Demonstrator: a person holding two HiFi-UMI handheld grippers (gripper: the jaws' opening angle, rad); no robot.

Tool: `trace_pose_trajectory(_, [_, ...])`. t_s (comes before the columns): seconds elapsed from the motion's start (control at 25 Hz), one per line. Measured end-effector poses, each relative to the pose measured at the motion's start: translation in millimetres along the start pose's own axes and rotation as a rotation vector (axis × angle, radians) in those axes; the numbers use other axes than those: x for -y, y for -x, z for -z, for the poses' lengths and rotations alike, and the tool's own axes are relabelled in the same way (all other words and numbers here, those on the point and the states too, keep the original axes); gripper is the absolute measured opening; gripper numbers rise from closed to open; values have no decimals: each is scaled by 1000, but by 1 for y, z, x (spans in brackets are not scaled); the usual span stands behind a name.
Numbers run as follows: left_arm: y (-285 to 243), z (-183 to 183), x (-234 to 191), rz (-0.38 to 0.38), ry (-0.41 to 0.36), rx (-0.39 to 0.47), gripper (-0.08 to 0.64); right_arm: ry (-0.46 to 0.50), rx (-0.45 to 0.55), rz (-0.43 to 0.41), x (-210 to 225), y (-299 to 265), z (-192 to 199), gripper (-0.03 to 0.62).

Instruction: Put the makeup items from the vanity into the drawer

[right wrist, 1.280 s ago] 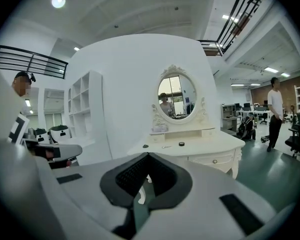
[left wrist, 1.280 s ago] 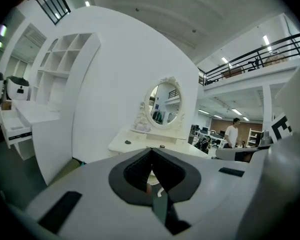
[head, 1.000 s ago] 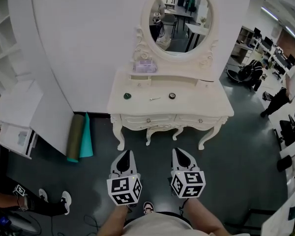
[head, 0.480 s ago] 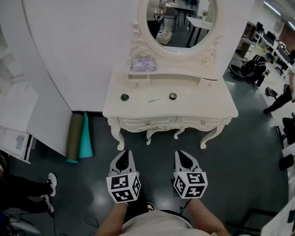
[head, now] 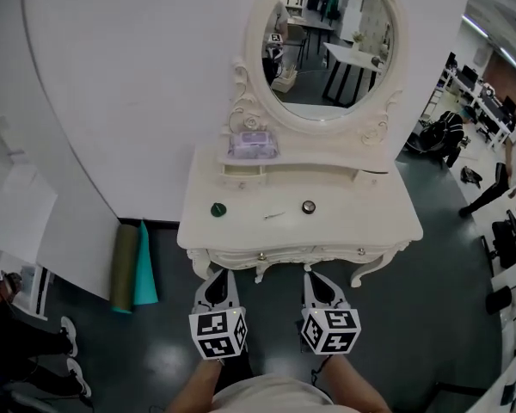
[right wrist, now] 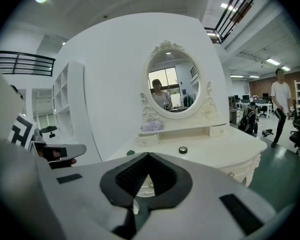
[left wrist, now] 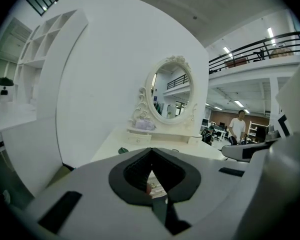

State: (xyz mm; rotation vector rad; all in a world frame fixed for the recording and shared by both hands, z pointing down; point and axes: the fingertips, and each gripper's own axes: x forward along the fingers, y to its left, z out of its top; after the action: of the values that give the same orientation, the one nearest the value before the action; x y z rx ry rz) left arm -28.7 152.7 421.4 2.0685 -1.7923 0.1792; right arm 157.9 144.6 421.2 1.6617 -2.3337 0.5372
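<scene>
A white vanity (head: 378, 205) stands ahead of me under an oval mirror (head: 329, 50). On its top lie a green round item (head: 218, 209), a thin stick (head: 274, 216) and a dark round compact (head: 309, 206). A lavender pouch (head: 253, 144) sits on the raised shelf. Two drawer knobs (head: 261, 255) show on the front, and the drawers are closed. My left gripper (head: 221, 274) and right gripper (head: 313, 275) hover side by side just before the front edge, both shut and empty. The right gripper (right wrist: 148, 155) faces the compact (right wrist: 183, 149), and the left gripper (left wrist: 151, 151) sees the green item (left wrist: 122, 150).
Two rolled mats, olive and teal (head: 133, 265), lean on the floor left of the vanity against a curved white wall (head: 129, 84). A person's feet (head: 69, 351) show at the lower left. Office desks and people (head: 451, 132) fill the far right.
Both grippers have moved forward to the vanity's front edge, which now sits lower and nearer in the head view. Their jaws have stayed shut.
</scene>
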Motion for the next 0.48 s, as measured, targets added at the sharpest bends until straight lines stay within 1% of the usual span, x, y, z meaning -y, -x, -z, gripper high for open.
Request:
trace_pose_trajectory(0.16, [-42,-25,-21,6,-11,-2,5,2,21,-2,-6,-43,-27,17])
trace_pose_trajectory(0.48, [-112,-53,-62,10,-18,-32,5,-35,15,14,-7,-115,-57,17])
